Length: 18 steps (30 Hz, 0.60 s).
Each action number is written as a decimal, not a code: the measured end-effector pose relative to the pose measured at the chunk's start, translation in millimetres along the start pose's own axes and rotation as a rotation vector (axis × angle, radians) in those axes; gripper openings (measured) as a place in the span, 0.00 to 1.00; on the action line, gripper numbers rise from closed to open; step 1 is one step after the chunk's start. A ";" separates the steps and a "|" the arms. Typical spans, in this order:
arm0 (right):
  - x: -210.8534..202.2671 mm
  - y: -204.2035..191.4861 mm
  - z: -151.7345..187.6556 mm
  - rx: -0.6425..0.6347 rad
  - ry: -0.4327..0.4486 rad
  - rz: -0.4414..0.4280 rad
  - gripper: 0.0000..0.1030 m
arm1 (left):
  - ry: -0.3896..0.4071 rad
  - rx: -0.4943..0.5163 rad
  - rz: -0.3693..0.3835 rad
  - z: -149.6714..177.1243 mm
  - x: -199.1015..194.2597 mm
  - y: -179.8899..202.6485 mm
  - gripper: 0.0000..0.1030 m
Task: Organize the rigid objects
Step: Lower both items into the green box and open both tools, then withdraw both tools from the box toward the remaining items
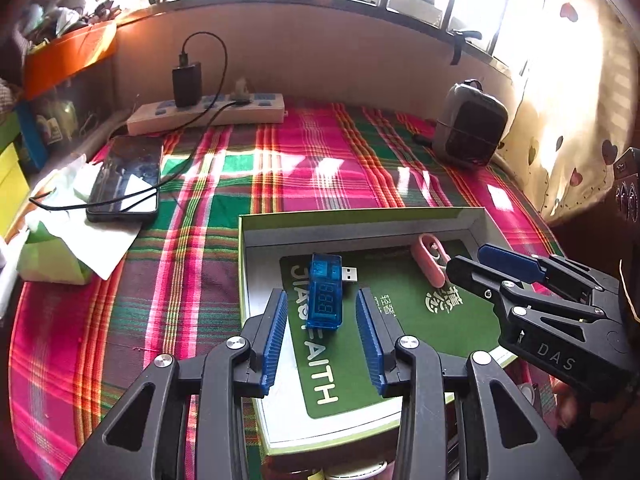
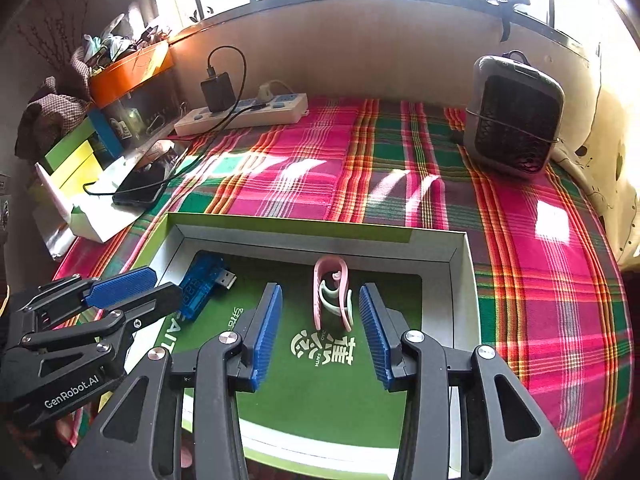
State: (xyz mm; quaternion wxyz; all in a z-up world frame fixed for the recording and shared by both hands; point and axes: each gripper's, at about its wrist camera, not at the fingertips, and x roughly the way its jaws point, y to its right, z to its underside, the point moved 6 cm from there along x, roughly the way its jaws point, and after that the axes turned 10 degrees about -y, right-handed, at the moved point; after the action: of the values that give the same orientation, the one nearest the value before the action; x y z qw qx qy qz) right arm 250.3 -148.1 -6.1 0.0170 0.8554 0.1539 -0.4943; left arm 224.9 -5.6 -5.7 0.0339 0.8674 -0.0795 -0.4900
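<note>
Blue ribbed pads line both pairs of jaws, and both pairs stand partly apart with nothing pressed between them. The left gripper (image 1: 322, 334) points down into a shallow cardboard box (image 1: 360, 216) with a green rim and pale inner walls. Just ahead of its jaws, in line with the gap between them, lies a clear blue USB tester (image 1: 325, 291) with a small digit display; its near end reaches in between the fingertips but neither pad touches it. Its metal plug points away and to the right of the jaws. The tester rests on a green card (image 1: 420, 320) with white lettering that covers the floor of the box.

The right gripper (image 2: 320, 334) hangs over the same box, to the right of the left one. A pink clip (image 2: 333, 292) with a pale inner part lies on the green card between and just ahead of its fingertips, clear of both pads, its rounded end pointing away from the jaws. In the left wrist view, the right gripper's fingertips sit close beside the clip.

Beyond the box, farther ahead of both jaws, a pink, green and red plaid cloth (image 2: 400, 184) covers the surface. Far ahead to the left are a phone (image 1: 126, 178) with a cable on white tissue, and a power strip (image 1: 208, 114) against the wall. Far ahead to the right stands a small grey heater (image 2: 516, 116).
</note>
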 end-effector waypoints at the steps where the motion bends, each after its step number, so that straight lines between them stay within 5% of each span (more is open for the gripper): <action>1: -3.0 0.0 1.9 0.001 0.005 0.000 0.42 | 0.006 0.000 -0.002 1.6 -3.9 -0.5 0.34; 18: -55.3 22.2 60.3 0.054 0.067 0.027 0.47 | 0.079 -0.073 0.009 53.0 -60.2 -26.4 0.34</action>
State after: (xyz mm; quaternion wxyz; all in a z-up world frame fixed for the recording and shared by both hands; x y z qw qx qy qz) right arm 180.2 -193.7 7.4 -0.0046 0.8736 0.1296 -0.4690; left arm 151.9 31.8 14.1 0.0710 0.8839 -0.0638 -0.4577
